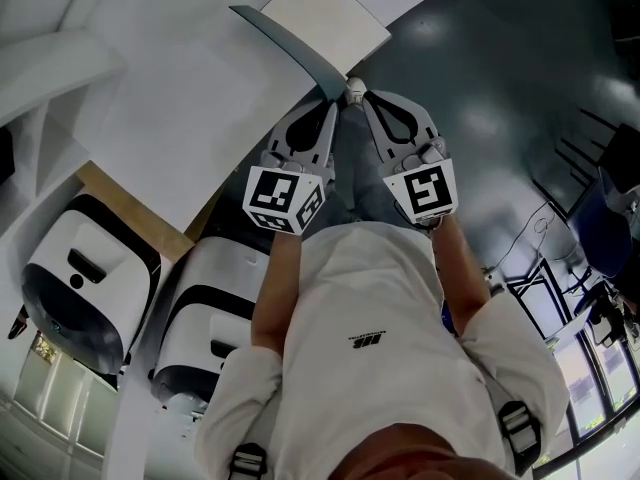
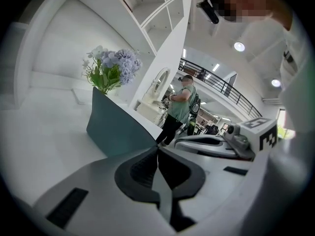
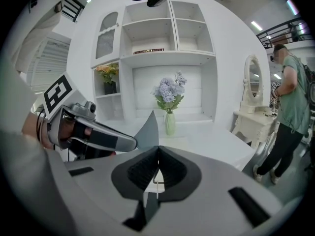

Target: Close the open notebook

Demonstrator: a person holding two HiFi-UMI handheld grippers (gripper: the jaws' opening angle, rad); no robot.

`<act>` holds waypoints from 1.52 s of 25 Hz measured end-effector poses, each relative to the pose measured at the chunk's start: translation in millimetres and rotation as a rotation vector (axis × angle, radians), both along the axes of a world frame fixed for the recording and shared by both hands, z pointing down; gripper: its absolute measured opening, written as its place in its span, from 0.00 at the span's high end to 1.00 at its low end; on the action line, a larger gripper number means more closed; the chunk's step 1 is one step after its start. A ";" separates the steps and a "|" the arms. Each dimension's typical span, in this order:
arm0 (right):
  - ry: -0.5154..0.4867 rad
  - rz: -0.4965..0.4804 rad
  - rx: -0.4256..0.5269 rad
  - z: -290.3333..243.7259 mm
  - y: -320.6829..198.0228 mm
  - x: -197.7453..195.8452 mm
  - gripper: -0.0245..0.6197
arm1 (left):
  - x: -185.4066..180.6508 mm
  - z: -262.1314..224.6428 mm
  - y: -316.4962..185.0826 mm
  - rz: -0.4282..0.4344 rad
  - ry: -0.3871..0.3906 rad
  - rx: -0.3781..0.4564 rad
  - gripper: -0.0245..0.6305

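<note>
The open notebook lies at the corner of the white table, its cream page flat. Its teal cover stands raised on edge. In the head view my left gripper and right gripper meet tip to tip at the cover's near corner. The cover rises like a wall straight ahead of my left gripper, whose jaws are shut on its corner. A pointed part of the cover sticks up from my right gripper, which is also shut on it.
Two white robot-vacuum docks stand on the floor beside the table's edge. A vase of lilac flowers is at the table's far side, before white shelves. A person in green stands by a dressing table.
</note>
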State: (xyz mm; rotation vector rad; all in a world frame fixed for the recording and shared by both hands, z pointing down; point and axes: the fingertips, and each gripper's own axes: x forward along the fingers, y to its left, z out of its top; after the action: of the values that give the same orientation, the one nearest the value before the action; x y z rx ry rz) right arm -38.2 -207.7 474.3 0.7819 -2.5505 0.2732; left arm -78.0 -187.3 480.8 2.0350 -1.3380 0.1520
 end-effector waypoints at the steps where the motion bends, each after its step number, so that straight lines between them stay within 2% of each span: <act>1: 0.001 0.003 0.000 0.0 -2.3 2.0 0.97 | 2.0 -0.2 -2.5 0.003 0.001 0.001 0.96; 15: 0.004 0.059 -0.015 5.8 -29.0 27.4 0.97 | 27.8 2.7 -35.6 0.064 -0.004 0.002 0.96; 38: 0.008 0.141 -0.054 25.0 -67.6 65.1 0.97 | 58.6 23.7 -78.9 0.117 -0.016 -0.031 0.96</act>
State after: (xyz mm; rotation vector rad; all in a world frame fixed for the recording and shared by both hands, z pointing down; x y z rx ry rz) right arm 27.0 -275.2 499.2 0.9423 -2.4730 0.3809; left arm -19.3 -266.2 504.5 2.0908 -1.2193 0.2407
